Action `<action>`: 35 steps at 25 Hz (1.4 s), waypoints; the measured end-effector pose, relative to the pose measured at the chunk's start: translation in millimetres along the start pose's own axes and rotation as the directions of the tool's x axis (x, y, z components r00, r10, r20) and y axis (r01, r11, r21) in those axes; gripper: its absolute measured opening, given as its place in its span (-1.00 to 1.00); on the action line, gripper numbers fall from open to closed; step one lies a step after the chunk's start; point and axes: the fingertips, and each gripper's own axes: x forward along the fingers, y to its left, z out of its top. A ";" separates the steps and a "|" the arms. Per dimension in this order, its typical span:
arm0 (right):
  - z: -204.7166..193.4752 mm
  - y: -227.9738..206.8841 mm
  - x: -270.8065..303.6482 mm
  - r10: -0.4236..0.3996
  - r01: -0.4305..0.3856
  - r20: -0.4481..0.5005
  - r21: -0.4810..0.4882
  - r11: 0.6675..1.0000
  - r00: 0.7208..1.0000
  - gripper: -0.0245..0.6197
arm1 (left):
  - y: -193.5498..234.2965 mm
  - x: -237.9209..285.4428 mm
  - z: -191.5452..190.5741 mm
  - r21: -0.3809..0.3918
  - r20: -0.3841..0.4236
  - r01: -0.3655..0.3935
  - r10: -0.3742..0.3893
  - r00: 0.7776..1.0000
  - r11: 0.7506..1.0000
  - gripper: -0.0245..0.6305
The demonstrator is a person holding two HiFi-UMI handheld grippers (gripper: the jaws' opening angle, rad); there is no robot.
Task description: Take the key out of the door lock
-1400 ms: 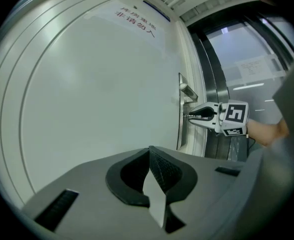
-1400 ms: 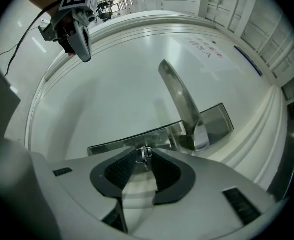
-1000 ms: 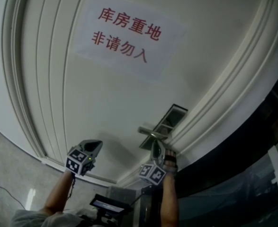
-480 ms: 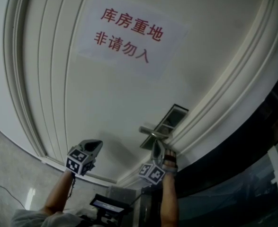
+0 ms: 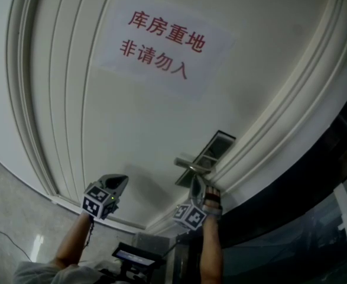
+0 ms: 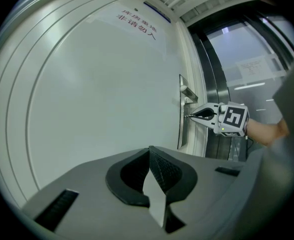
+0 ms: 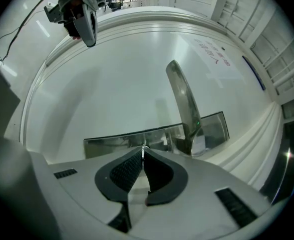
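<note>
The right hand-held gripper (image 7: 143,156) pinches the key (image 7: 143,147) at the shiny lock plate (image 7: 111,143); left hand-held gripper (image 6: 150,159) is squeezed together, empty; white door (image 5: 132,129), paper sign (image 5: 161,40).

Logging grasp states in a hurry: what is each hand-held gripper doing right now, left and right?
Left hand-held gripper: closed, nothing between its jaws.
Right hand-held gripper: closed on the thin silver metal key at the steel lock plate.
</note>
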 end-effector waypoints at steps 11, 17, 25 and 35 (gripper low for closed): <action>7.2 -1.6 -3.0 0.005 -0.004 0.016 -0.029 1.000 1.000 -0.85 | 0.7 1.4 0.0 0.002 0.001 -0.001 0.001 1.000 1.000 -0.90; 8.4 -1.5 -4.1 0.007 -0.006 0.020 -0.075 0.997 1.000 -0.85 | 1.0 4.1 2.0 0.005 0.003 0.003 -0.003 1.000 1.000 -0.90; 8.4 -0.9 -9.0 0.012 -0.010 0.024 -0.090 0.996 1.000 -0.85 | -1.7 9.9 3.5 0.002 0.008 0.014 -0.014 1.000 1.000 -0.90; 7.3 1.0 -10.2 0.014 -0.013 0.018 -0.097 0.995 1.000 -0.85 | -4.6 9.2 2.4 -0.005 0.013 0.016 -0.016 1.000 1.000 -0.90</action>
